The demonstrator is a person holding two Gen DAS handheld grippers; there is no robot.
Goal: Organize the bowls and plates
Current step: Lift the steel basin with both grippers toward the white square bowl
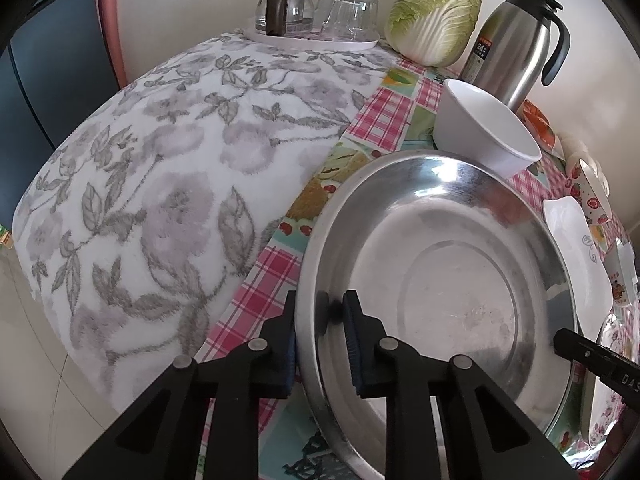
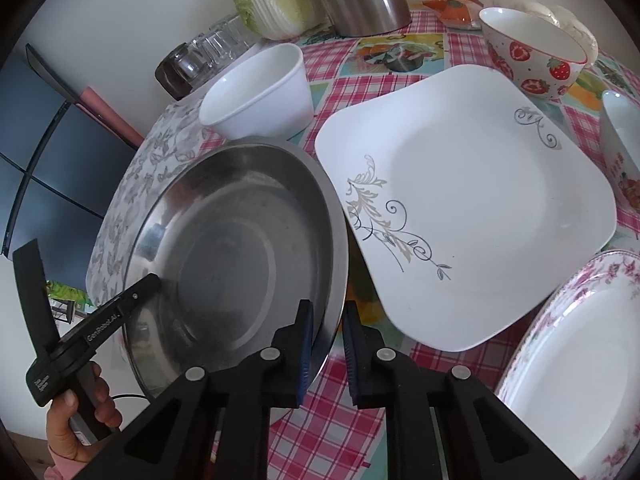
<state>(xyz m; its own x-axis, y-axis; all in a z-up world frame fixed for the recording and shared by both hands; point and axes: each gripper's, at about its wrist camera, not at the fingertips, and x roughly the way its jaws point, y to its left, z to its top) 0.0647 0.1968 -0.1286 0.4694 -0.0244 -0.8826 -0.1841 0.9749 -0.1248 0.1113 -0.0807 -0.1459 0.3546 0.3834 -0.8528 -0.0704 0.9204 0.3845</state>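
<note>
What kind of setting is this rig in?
Probably a home kitchen or dining table: checked tablecloth crowded with a steel basin, a napa cabbage, a thermal carafe and assorted household bowls.

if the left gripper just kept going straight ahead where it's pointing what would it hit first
The left gripper already straddles the rim of the steel basin, so it pushes that first. Beyond the far rim, the white bowl looks next, though depth is unclear.

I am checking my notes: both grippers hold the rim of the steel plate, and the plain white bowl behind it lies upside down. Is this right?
Not quite. The plain white bowl stands upright with its opening up, as the right wrist view shows. The rest holds: the left gripper and the right gripper each straddle the rim of the steel plate.
</note>
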